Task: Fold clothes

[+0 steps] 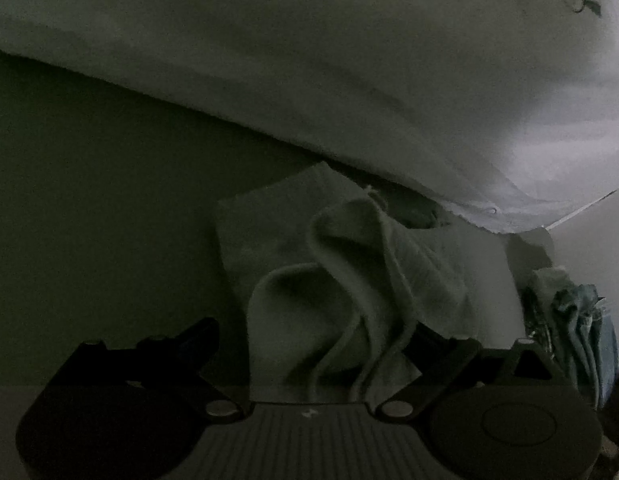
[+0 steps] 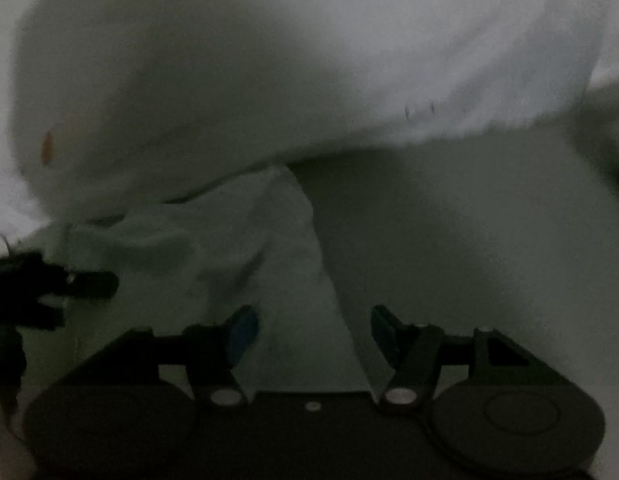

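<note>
The scene is dim. A large white garment hangs across the top of the left wrist view, with a small dark logo near its upper right. Under it, a bunched pale cloth with a corded hem lies between the fingers of my left gripper, which is open wide. In the right wrist view the same white garment fills the top. A pale fold of cloth runs down between the blue-padded fingers of my right gripper, which is open. The left gripper shows at the left edge.
A heap of blue-grey denim-like clothes sits at the right of the left wrist view. A dark flat surface lies on the left there. A pale surface stretches to the right of my right gripper.
</note>
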### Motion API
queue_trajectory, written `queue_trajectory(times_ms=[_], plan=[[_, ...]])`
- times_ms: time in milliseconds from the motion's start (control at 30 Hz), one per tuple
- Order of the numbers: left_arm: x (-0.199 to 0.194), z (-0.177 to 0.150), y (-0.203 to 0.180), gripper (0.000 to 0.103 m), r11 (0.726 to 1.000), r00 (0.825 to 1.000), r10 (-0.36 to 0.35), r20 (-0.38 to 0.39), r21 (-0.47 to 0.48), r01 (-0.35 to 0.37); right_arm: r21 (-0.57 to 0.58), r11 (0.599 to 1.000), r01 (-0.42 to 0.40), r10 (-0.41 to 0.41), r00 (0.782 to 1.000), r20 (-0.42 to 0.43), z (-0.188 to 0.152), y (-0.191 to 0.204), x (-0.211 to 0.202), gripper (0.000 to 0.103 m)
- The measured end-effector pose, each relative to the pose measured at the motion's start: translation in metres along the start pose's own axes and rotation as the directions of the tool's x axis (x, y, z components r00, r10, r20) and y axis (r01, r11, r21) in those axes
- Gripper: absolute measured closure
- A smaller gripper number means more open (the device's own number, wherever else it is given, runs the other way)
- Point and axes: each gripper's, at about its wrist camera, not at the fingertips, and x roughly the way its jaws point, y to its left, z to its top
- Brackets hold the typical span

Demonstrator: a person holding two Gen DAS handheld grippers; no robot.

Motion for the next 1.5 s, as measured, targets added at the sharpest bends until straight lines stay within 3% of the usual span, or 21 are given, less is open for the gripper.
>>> queue_trajectory(times_ms=[167, 200, 233, 267, 333, 467, 533, 767, 1167, 1500], plan=[[0.003, 0.0, -0.003, 0.008, 1.0, 1.0, -0.02, 0.015, -0.01, 0.02, 0.006, 0.998, -0.06, 0.06, 0.998, -0.032, -0.004, -0.003, 0.023, 0.032], [0.003, -0.001, -0.003, 0.01, 1.0, 1.0, -0.012, 0.027, -0.016, 0.013, -0.006, 0.999, -0.052, 0.052, 0.998, -0.03, -0.005, 0.0, 0.025, 0.032], [0.004, -0.002, -0.005, 0.021, 1.0, 0.999, 0.002, 0.034, -0.014, -0.001, -0.006, 0.999, -0.046, 0.046, 0.998, -0.035, -0.003, 0.002, 0.026, 0.034], [0.003, -0.003, -0.007, 0.029, 1.0, 0.999, 0.018, 0.037, -0.004, -0.018, -0.005, 0.999, -0.041, 0.041, 0.998, -0.04, -0.001, 0.004, 0.027, 0.036], [0.002, -0.005, -0.012, 0.036, 0.999, 0.998, 0.049, 0.044, 0.014, -0.049, 0.039, 0.997, -0.061, 0.063, 0.996, -0.059, 0.005, 0.004, 0.025, 0.058], [0.008, -0.006, -0.028, 0.045, 0.996, 0.995, 0.09, 0.048, 0.023, -0.091, 0.084, 0.994, -0.064, 0.068, 0.996, -0.055, 0.005, 0.002, 0.017, 0.071], [0.006, -0.006, -0.034, 0.049, 0.994, 0.993, 0.11, 0.05, 0.019, -0.111, 0.099, 0.992, -0.08, 0.084, 0.996, -0.037, 0.004, 0.002, 0.011, 0.084], [-0.031, -0.016, -0.058, 0.058, 0.991, 0.987, 0.126, 0.097, 0.026, -0.129, 0.107, 0.986, -0.131, 0.124, 0.99, 0.063, 0.004, 0.016, -0.027, 0.089], [-0.141, -0.051, -0.095, 0.059, 0.993, 0.972, -0.043, 0.229, 0.119, 0.016, 0.071, 0.994, -0.088, 0.065, 0.96, 0.271, -0.014, 0.066, -0.15, 0.089], [-0.187, -0.092, -0.168, 0.059, 0.949, 0.938, -0.224, 0.265, 0.277, 0.149, 0.083, 0.996, 0.033, -0.064, 0.912, 0.404, -0.045, 0.063, -0.27, 0.089]])
